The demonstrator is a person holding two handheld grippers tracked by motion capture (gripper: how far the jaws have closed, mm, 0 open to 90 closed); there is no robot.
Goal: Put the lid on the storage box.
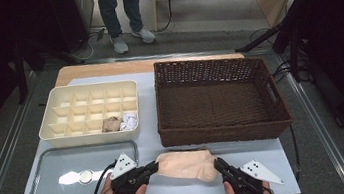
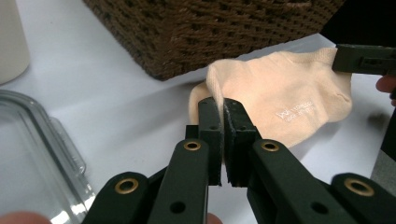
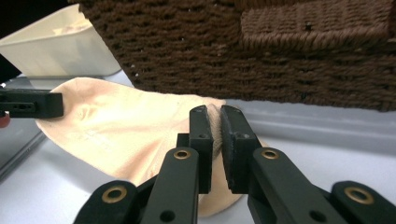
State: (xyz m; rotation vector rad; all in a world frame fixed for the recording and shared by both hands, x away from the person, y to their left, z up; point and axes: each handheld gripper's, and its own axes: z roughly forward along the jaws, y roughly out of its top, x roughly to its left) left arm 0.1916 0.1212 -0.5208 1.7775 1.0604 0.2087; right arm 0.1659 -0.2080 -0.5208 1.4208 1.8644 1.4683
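Peach sock (image 1: 187, 164) lies long axis left-right at near edge, left gripper (image 1: 155, 167) pinching its left end, right gripper (image 1: 217, 163) pinching its right end.

Left gripper (image 1: 155, 167) and right gripper (image 1: 217, 163) clamped (jaws pointing inward).

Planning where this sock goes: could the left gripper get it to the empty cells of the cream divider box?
Probably yes. The left gripper is shut on the sock; the divider box lies just beyond the clear tray, nothing between, though the right gripper also holds the sock.
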